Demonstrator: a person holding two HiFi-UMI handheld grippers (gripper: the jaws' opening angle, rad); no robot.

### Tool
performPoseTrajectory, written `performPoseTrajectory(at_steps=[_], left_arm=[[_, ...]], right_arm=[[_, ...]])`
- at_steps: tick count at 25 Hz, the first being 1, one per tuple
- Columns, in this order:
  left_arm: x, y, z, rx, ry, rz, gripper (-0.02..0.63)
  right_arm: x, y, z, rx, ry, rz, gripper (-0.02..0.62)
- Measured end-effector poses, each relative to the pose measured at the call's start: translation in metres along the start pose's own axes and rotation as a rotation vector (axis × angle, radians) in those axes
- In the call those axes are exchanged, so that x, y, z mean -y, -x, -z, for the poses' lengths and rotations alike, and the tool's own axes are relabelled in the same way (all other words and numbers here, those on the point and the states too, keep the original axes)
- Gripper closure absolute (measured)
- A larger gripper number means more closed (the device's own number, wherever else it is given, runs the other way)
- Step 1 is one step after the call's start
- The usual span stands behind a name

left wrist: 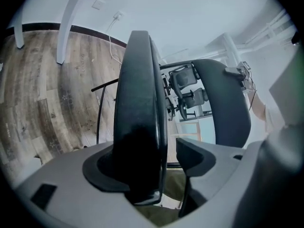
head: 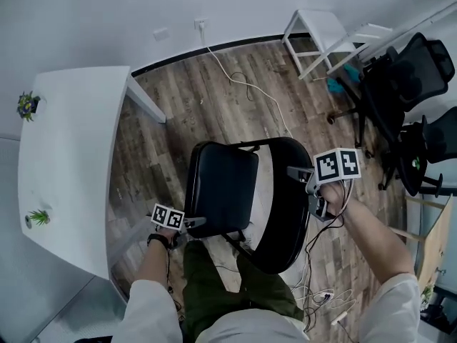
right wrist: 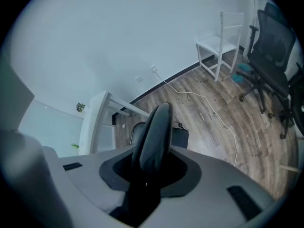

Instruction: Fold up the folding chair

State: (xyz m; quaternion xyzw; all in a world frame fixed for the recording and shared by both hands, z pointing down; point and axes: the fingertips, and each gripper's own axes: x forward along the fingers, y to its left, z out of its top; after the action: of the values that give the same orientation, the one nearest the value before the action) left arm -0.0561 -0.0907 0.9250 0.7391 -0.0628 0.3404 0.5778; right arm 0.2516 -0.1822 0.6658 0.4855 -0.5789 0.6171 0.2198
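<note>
Left gripper view: L hand-held gripper (left wrist: 156, 171) jaws apart w/ chair seat (left wrist: 140, 103) edge between, one pad clear; R hand-held gripper (right wrist: 152, 169) clamped on backrest (right wrist: 155, 134).

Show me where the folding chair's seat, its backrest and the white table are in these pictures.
seat (head: 221, 184): head view, middle of the black cushion.
backrest (head: 289, 220): head view, middle of the curved black panel.
white table (head: 71, 163): head view, bare tabletop.
</note>
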Motion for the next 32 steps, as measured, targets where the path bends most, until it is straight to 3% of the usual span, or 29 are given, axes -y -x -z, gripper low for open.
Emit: performPoseTrajectory(at_steps=[13,27,32], left_arm=[[0.057,-0.021,0.002,-0.013,-0.019,-0.089,0.252],[0.135,-0.048,-0.001,0.029,-0.033,-0.003,0.232],[0.164,-0.062,0.001,-0.009,-0.078,0.008,0.232]], right_arm=[[0.006,0.023,0.004,-0.030,-0.027,0.022,0.471],[-0.002,0.040,0.003,-0.008,-0.053,0.036,0.454],[-0.007,0.046,0.002,-0.008,-0.051,0.045,0.446]])
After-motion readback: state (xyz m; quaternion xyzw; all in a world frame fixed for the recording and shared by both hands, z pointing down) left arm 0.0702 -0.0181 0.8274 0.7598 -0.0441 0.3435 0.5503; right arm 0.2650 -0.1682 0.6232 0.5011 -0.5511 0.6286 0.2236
